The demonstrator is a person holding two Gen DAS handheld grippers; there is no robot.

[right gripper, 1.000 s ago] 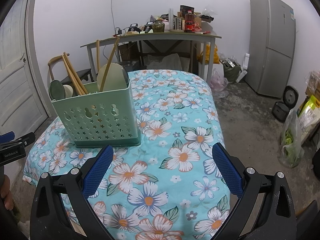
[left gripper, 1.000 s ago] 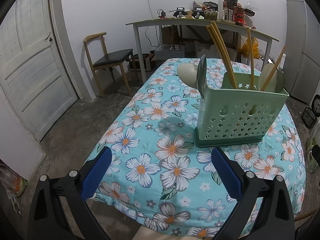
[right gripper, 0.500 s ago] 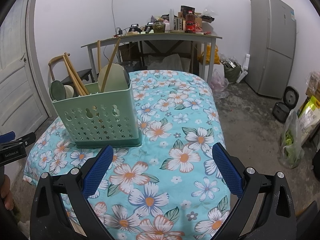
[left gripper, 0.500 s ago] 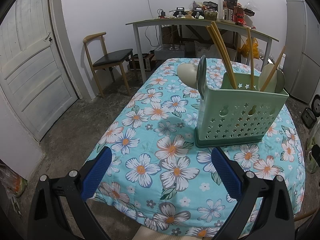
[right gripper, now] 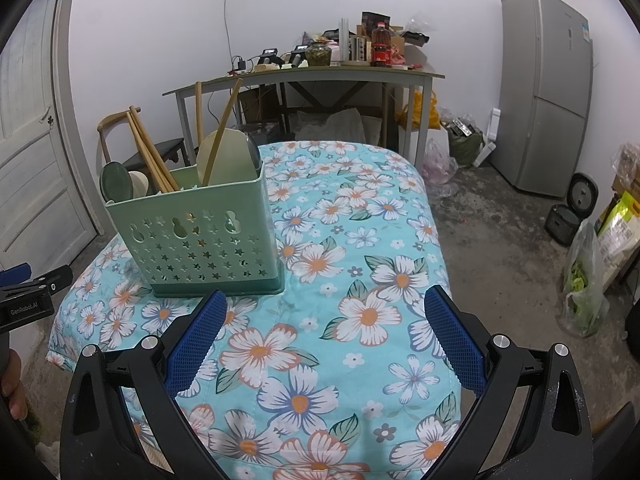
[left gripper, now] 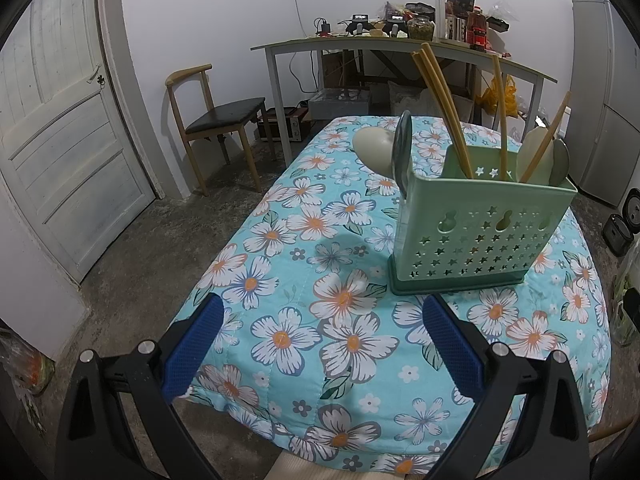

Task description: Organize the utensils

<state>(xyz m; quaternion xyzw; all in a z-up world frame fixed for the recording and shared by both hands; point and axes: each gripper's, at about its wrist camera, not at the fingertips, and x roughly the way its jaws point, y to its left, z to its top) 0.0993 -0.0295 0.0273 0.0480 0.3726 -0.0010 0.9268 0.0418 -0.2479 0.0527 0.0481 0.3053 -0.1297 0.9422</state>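
Your left claw (left gripper: 320,334) was spread wide and held nothing, its blue pads (left gripper: 194,342) hovering over the near edge of the table (left gripper: 280,280) with its floral cloth. The green utensil holder (left gripper: 476,232) stood upright on the table ahead of that claw and to its right, well clear of the fingertips. Wooden chopsticks (left gripper: 442,108) leaned out of the holder's top, with pale and dark green spoons (left gripper: 380,152) poking up at its left end and more rounded utensil heads at its right end. Your right claw (right gripper: 324,332) was likewise released and empty, and from it the same holder (right gripper: 196,232) sat ahead and to the left, its base just beyond the left pad (right gripper: 196,340) though not touching it. Part of your left claw's black body showed at the far left edge of the right wrist view. Beyond both claws a cluttered grey desk (right gripper: 304,76) stood against the wall; a wooden chair (left gripper: 216,120) was ahead-left of the left claw, and a fridge (right gripper: 548,88) ahead-right of the right claw.
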